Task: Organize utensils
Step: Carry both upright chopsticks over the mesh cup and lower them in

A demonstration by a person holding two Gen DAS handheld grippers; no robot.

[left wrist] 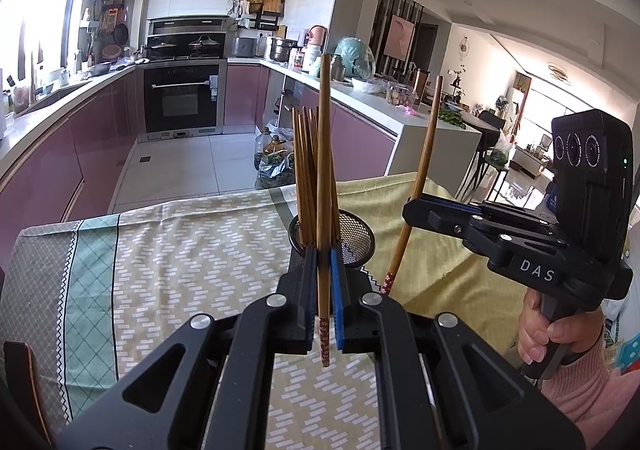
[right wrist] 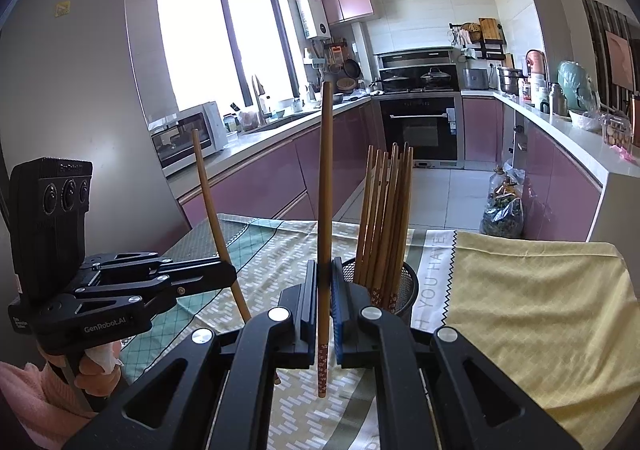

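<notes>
Clamping one chopstick [left wrist: 324, 185] upright, each tool, left [left wrist: 324, 290] and right [right wrist: 325, 302], is clenched.

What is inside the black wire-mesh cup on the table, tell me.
The black wire-mesh cup holds a bundle of brown wooden chopsticks standing upright, patterned ends down. Its bottom is hidden behind the right gripper and the mesh.

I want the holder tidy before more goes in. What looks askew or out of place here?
Nothing spilled or damaged. The chopsticks stand upright in the mesh holder; only they fan slightly. Each gripper holds one chopstick outside it.
</notes>
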